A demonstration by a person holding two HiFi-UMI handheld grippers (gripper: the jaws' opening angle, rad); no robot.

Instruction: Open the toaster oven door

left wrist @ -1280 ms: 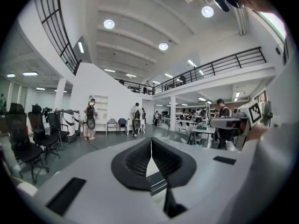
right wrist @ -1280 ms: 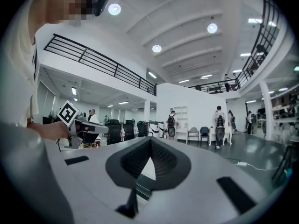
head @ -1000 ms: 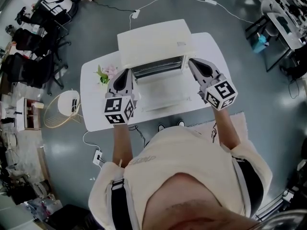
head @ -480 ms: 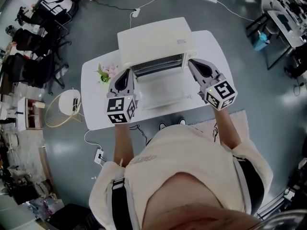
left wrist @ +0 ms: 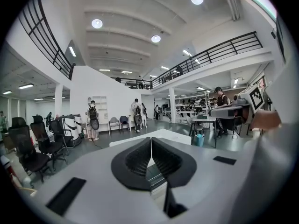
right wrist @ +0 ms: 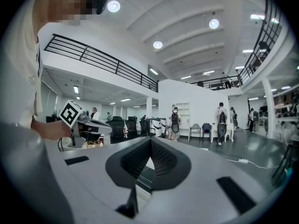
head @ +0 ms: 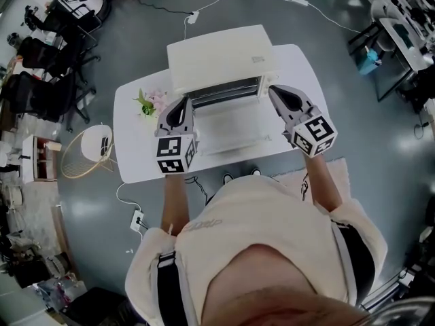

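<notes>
The toaster oven [head: 221,58] sits at the far side of the white surface [head: 136,161], its mouth facing the person. The door [head: 228,129] looks to be already swung down, lying flat toward the near edge with the dark cavity showing above it. The left gripper [head: 180,112] hangs just beside the door's left edge and the right gripper [head: 288,98] just beside the oven's right front corner. Both have their jaws pressed together on nothing. A small bunch of flowers [head: 148,104] stands left of the oven.

I'd expect the door to be a stiff, light panel hinged along its bottom, probably glazed, so not to be dropped. The place to grip it would be its near edge, where a handle likely runs.
</notes>
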